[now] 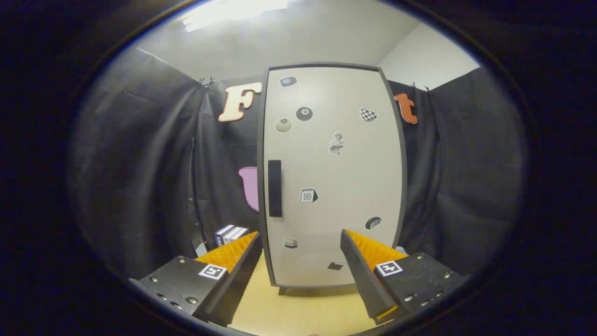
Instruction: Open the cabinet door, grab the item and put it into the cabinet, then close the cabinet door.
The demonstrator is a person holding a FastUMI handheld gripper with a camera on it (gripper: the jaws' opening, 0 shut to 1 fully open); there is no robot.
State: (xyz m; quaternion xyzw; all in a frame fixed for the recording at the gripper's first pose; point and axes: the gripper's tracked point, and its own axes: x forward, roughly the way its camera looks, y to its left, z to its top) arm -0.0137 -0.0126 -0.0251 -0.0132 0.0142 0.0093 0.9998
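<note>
My claw (pixel 298 261) spread wide, empty; cabinet door (pixel 333 177) closed ahead; boxed item (pixel 229 234), possibly cartons, beyond left finger.

Black cloth (pixel 135 154) drapes the booth on both sides, clipped up along its top edge. Above it, a white wall (pixel 426 60) and a ceiling light (pixel 233 11). Below lies the pale wooden bench (pixel 303 312).

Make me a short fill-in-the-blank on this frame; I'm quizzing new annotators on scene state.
1. The cabinet door is ____.
2. The gripper has its fingers ____, with nothing between them.
3. The black handle sits near the door's ____ edge.
4. The small boxes stand on the wooden table to the ____ of the cabinet.

Missing words: closed; open; left; left
</note>
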